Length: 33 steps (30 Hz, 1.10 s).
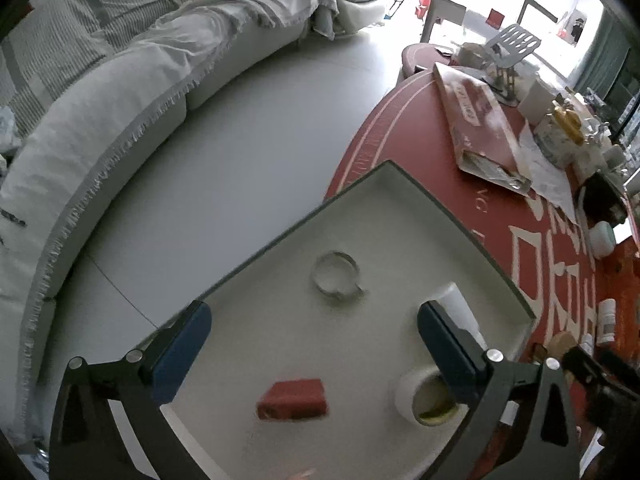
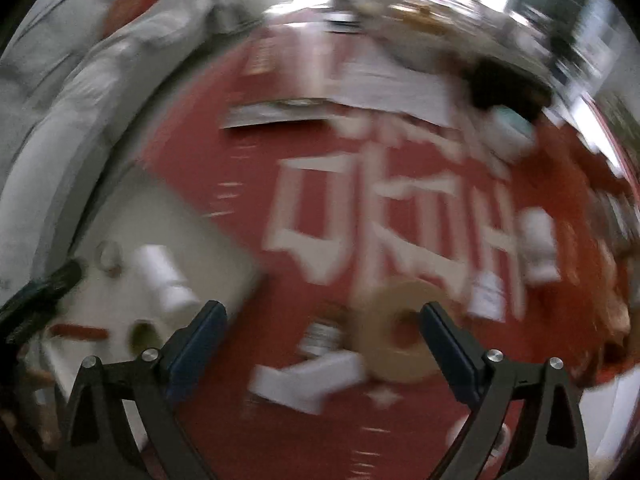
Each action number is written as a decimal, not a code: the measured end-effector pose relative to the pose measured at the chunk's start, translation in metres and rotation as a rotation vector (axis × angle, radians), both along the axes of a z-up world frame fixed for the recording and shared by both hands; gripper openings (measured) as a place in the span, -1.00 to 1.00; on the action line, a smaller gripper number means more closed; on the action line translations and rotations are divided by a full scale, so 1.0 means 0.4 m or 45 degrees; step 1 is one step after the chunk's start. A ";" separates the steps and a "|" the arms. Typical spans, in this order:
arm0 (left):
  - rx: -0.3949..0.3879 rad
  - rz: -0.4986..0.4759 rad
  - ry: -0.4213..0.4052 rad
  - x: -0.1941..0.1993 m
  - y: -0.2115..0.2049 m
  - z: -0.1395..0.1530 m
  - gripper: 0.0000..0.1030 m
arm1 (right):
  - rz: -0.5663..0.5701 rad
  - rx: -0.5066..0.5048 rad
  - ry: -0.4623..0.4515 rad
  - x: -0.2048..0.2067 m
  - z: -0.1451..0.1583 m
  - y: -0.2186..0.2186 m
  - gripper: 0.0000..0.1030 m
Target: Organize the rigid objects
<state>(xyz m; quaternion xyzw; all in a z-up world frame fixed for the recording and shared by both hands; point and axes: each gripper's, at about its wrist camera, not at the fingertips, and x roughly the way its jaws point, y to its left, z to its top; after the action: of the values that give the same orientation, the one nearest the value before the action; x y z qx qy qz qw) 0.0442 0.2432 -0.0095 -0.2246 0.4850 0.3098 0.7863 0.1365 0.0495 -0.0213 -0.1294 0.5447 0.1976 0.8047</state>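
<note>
Currently mid-sort: several rigid items are already in the white tray (image 1: 400, 200), more sit loose on the red tablecloth (image 1: 400, 120).

Left wrist view, left to right: left gripper (image 1: 314, 332) hovers over the tray, jaws spread wide, holding nothing. Below it lies a red block (image 1: 292, 398). Further in, a metal ring (image 1: 338, 278). Right of that, a white bottle (image 1: 456, 304) lying down, partly behind the right fingertip, and a white tape roll (image 1: 420, 396) at the tray's near right side. All well apart from each other.

Right wrist view is heavily motion-blurred. Right gripper (image 2: 322, 330) is also spread, nothing between the jaws. It points at the cloth beside the tray: a white box (image 2: 308, 382) close in, a small jar-like thing (image 2: 320, 338) behind it (too blurred to name), then a tan tape roll (image 2: 400, 332) just inside the right finger.

Judgement: the next pick is on the right side, probably the tan roll or the box. It calls for settling the gripper, centring the jaws on one item, closing, then carrying it left into the tray.

View differences: only the left view shows the tray contents sharply, plus the sofa (image 1: 120, 100). Only the right view shows the loose box and jar-like thing.
</note>
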 end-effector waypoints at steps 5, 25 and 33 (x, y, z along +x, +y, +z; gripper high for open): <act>0.013 -0.065 -0.014 -0.013 -0.057 0.021 1.00 | -0.027 0.044 0.071 0.026 -0.037 -0.088 0.90; -0.033 -0.265 0.031 -0.137 -0.255 0.009 1.00 | 0.605 -0.218 0.253 -0.314 -0.200 -0.054 1.00; -0.039 -0.327 0.098 -0.201 -0.339 -0.032 1.00 | 0.549 -0.181 0.290 -0.409 -0.186 -0.200 1.00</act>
<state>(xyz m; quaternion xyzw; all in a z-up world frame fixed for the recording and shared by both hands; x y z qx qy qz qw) -0.0362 0.1076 -0.0223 -0.1605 0.5441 0.2076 0.7969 -0.0270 -0.0303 -0.0958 -0.2757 0.6043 0.3393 0.6661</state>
